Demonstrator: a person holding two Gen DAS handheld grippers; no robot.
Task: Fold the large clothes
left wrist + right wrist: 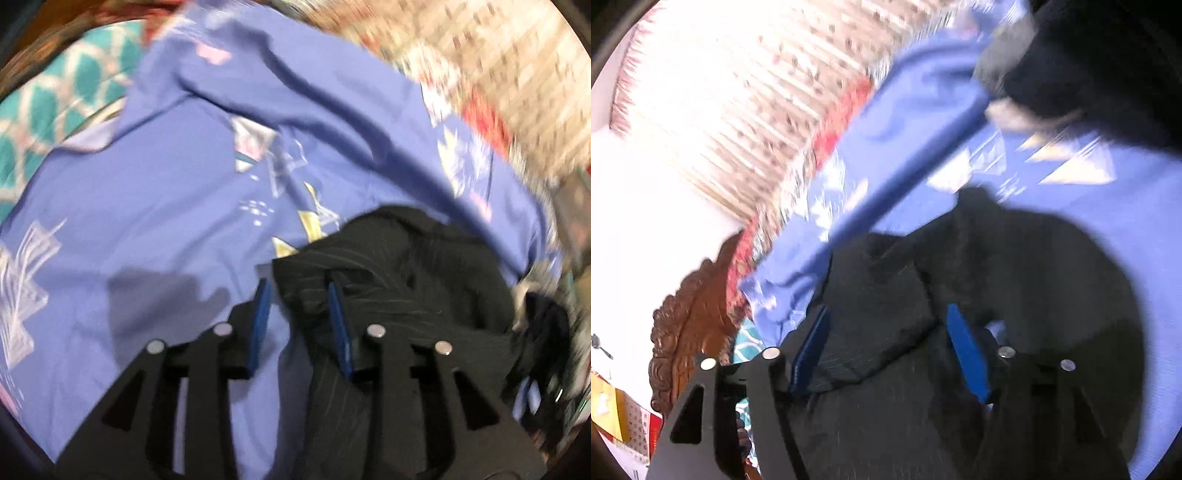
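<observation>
A black pinstriped garment lies crumpled on a blue patterned bedsheet. My left gripper is open, its blue pads apart, at the garment's left edge; one fold of the black cloth lies between the fingers. In the right wrist view the same black garment fills the lower middle. My right gripper is open with a bunched fold of the garment between its pads. Both views are blurred by motion.
A teal and white patterned cloth lies at the far left of the bed. A beige and red patterned blanket lies beyond the sheet. A carved wooden headboard stands at the left in the right wrist view.
</observation>
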